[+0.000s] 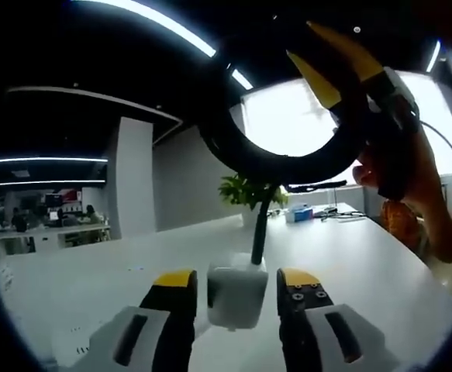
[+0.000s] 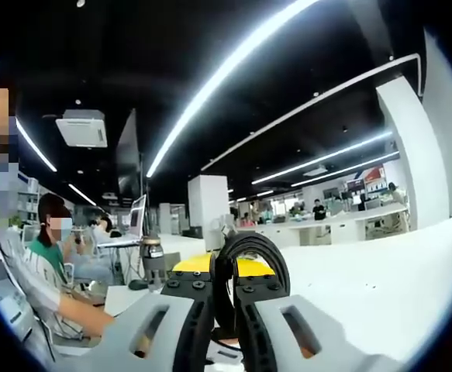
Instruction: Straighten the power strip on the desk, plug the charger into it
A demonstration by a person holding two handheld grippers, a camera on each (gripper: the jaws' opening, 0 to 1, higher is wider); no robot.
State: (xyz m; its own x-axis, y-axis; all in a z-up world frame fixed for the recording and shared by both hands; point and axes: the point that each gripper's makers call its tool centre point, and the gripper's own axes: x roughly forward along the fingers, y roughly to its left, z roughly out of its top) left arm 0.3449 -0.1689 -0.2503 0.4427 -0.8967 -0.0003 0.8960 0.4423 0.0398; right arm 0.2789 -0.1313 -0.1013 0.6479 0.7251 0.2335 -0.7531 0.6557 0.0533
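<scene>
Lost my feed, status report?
Left gripper around charger, grip unclear. Right gripper shut on black cable, lifted over desk. Nothing blocking.

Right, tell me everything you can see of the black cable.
The black cable looks thick, smooth and rubbery. It rises from the top of the white charger, which sits between the left gripper jaws above the white desk, then sweeps up in a loop to the right gripper. In the right gripper view its jaws pinch the arched cable.
</scene>
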